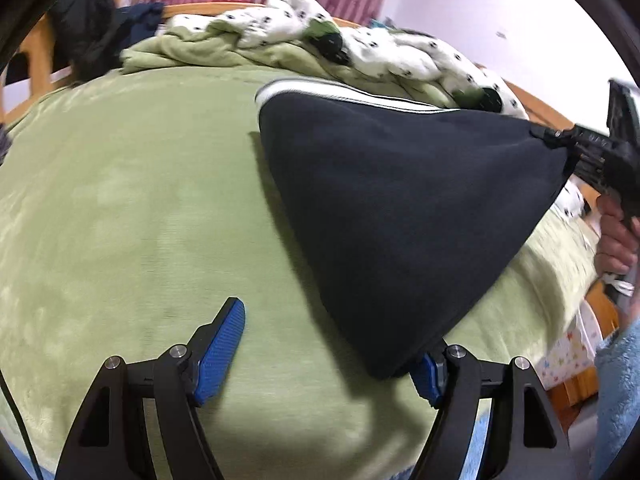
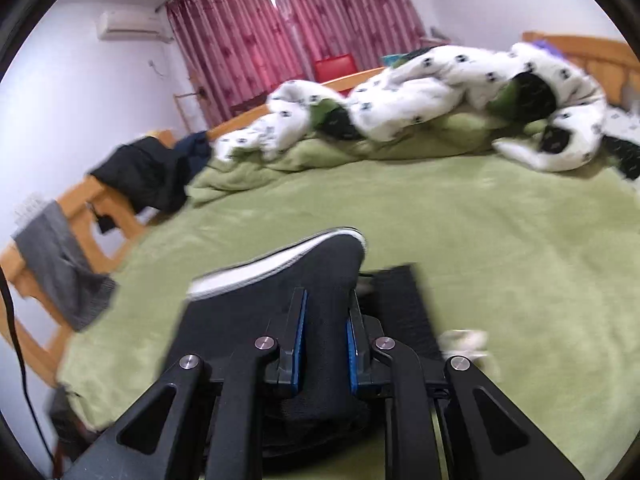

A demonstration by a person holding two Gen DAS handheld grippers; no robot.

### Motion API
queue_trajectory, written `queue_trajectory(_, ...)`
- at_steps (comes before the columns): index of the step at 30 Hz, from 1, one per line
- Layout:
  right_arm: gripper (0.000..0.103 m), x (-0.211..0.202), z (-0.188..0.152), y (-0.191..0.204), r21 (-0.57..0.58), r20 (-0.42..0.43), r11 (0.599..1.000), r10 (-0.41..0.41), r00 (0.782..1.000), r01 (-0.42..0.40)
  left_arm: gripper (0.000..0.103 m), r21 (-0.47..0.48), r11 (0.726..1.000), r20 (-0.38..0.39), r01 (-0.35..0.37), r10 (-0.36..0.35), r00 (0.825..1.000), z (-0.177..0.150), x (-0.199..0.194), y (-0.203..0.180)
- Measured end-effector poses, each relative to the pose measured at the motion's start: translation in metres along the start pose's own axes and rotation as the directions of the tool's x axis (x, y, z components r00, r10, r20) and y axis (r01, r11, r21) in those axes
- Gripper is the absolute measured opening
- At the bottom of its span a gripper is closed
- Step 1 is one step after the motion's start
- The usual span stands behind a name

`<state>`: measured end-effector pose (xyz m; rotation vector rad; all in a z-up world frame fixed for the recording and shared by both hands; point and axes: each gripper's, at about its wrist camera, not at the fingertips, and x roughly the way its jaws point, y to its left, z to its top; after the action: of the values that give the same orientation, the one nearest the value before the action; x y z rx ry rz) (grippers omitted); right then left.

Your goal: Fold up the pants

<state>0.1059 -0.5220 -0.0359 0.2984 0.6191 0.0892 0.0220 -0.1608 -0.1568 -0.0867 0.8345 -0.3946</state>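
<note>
Left gripper (image 1: 332,356) wide open, pants (image 1: 400,208) draped on one finger; right gripper (image 2: 323,320) pinches pants. I expect slip-off on lift.

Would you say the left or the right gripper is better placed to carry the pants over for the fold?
Probably right: the right gripper is clamped on the pants, lifting one corner, while the left gripper is open beside them.

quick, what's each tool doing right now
Left tool: open, dark navy fabric pants draped over one finger.
Right tool: shut on the pants.
</note>
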Motion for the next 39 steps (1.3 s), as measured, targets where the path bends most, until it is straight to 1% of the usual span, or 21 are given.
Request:
queue_trajectory(3,0.016,0.004,-0.026,-0.045,0.048,-0.024,0.996,-0.078,0.997,0.079,0.074,0.066,0.998,-0.007,0.011,-0.011,1.000,-0.002,0.002,-0.014)
queue_trajectory(6,0.018,0.032,-0.058,-0.080,0.102,-0.138,0.987,-0.111,0.984,0.126,0.072,0.125,0.992,-0.005,0.026,-0.026,1.000,-0.004,-0.004,-0.021)
queue_trajectory(7,0.023,0.037,-0.065,-0.084,0.091,-0.153,0.985,-0.134,0.979,0.149,0.072,0.130,0.990,-0.010,0.046,-0.045,0.999,-0.005,-0.008,-0.021)
queue_trajectory(9,0.033,0.032,-0.067,-0.083,0.065,-0.131,0.978,-0.187,0.974,0.197,0.072,0.131,0.988,-0.017,0.082,-0.080,0.997,-0.006,-0.020,-0.015)
queue_trajectory(12,0.036,0.009,-0.055,-0.073,0.043,-0.102,0.969,-0.239,0.966,0.244,0.072,0.127,0.988,-0.002,0.085,-0.085,0.996,-0.010,-0.040,-0.006)
queue_trajectory(14,0.036,-0.013,-0.047,-0.058,0.025,-0.039,0.977,-0.209,0.977,0.210,0.072,0.112,0.990,0.024,0.086,-0.089,0.996,-0.003,-0.046,-0.003)
queue_trajectory(17,0.037,-0.020,-0.049,-0.029,-0.090,-0.023,0.978,-0.190,0.981,0.187,0.072,0.068,0.993,0.061,0.095,-0.100,0.993,0.027,-0.039,-0.008)
queue_trajectory(18,0.037,-0.018,-0.051,-0.022,-0.119,-0.019,0.973,-0.199,0.980,0.196,0.072,0.064,0.993,0.054,0.101,-0.104,0.993,0.036,-0.031,-0.012)
queue_trajectory(21,0.037,0.005,-0.068,-0.014,-0.199,-0.070,0.951,-0.253,0.965,0.235,0.073,0.043,0.997,-0.052,0.065,-0.063,0.997,0.045,0.011,-0.021)
queue_trajectory(23,0.036,0.028,-0.091,-0.023,-0.196,-0.167,0.945,-0.296,0.940,0.263,0.075,0.015,0.993,-0.120,0.121,-0.118,0.986,0.035,0.034,-0.020)
queue_trajectory(25,0.037,0.022,-0.097,-0.027,-0.168,-0.153,0.952,-0.282,0.947,0.257,0.075,0.023,0.991,-0.115,0.134,-0.130,0.985,0.031,0.035,-0.019)
queue_trajectory(27,0.037,0.020,-0.091,-0.027,-0.186,-0.205,0.951,-0.282,0.937,0.246,0.074,0.037,0.989,-0.126,0.146,-0.140,0.982,0.042,0.029,-0.017)
queue_trajectory(28,0.037,0.016,-0.082,-0.026,-0.197,-0.221,0.952,-0.277,0.935,0.235,0.074,0.028,0.988,-0.110,0.154,-0.150,0.983,0.048,0.025,-0.014)
queue_trajectory(29,0.037,0.011,-0.072,-0.026,-0.200,-0.203,0.951,-0.276,0.940,0.236,0.073,0.017,0.989,-0.073,0.146,-0.144,0.987,0.056,0.019,-0.008)
queue_trajectory(30,0.042,0.007,-0.061,-0.026,-0.198,-0.162,0.950,-0.275,0.948,0.242,0.073,0.010,0.992,-0.047,0.128,-0.127,0.991,0.067,0.017,-0.004)
queue_trajectory(31,0.056,0.003,-0.049,-0.026,-0.193,-0.117,0.948,-0.277,0.954,0.252,0.072,0.004,0.994,-0.043,0.113,-0.112,0.993,0.080,0.020,0.000)
queue_trajectory(32,0.065,0.002,-0.038,-0.026,-0.186,-0.080,0.949,-0.274,0.958,0.256,0.072,-0.008,0.995,-0.057,0.104,-0.105,0.993,0.095,0.027,0.005)
queue_trajectory(33,0.078,0.005,-0.028,-0.027,-0.178,-0.054,0.950,-0.268,0.962,0.255,0.072,-0.030,0.993,-0.066,0.114,-0.116,0.991,0.109,0.034,0.011)
queue_trajectory(34,0.080,0.010,-0.019,-0.029,-0.170,-0.043,0.954,-0.259,0.965,0.248,0.072,-0.049,0.991,-0.069,0.126,-0.130,0.989,0.119,0.041,0.015)
queue_trajectory(36,0.080,0.037,0.001,-0.039,-0.144,-0.073,0.966,-0.227,0.971,0.214,0.072,-0.080,0.990,-0.083,0.118,-0.124,0.989,0.141,0.061,0.024)
queue_trajectory(39,0.080,0.092,0.014,-0.066,-0.071,-0.202,0.983,-0.180,0.963,0.169,0.072,-0.082,0.990,-0.144,0.116,-0.127,0.981,0.157,0.096,0.027)
